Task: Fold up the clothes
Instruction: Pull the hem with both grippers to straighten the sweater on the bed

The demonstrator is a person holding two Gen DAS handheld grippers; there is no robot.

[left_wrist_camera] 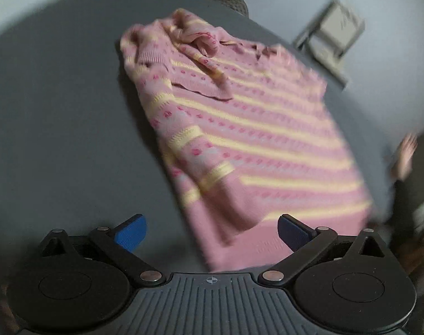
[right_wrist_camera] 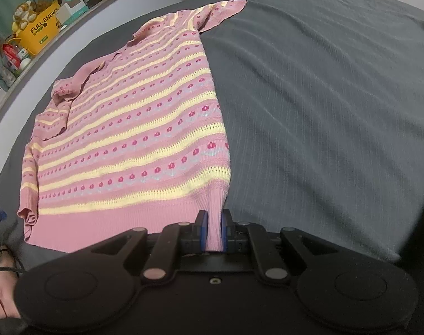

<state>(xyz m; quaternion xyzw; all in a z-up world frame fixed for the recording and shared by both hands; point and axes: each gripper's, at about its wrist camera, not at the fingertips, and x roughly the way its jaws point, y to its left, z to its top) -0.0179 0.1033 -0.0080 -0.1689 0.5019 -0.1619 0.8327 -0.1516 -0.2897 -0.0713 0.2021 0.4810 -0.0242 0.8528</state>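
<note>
The left wrist view is smeared by motion, so the far end of the pink striped sweater (left_wrist_camera: pixel 240 128) reads only roughly: a sleeve seems folded over the chest there, perhaps bunched near the collar. The sweater lies flat on a dark grey bedsheet (right_wrist_camera: pixel 323 97), its hem nearest both grippers. The right gripper (right_wrist_camera: pixel 213 230) is clenched on the hem's right corner, ribbed knit pinched between its blue pads. The left gripper (left_wrist_camera: pixel 212 233) is released, jaws spread wide over the hem with nothing pressed between them. A yellow box (right_wrist_camera: pixel 41 32) and clutter sit on a ledge beyond the sheet's left edge; a folding stand (left_wrist_camera: pixel 332 36) stands past the bed. Right of the sweater the sheet lies bare and rumpled.
</note>
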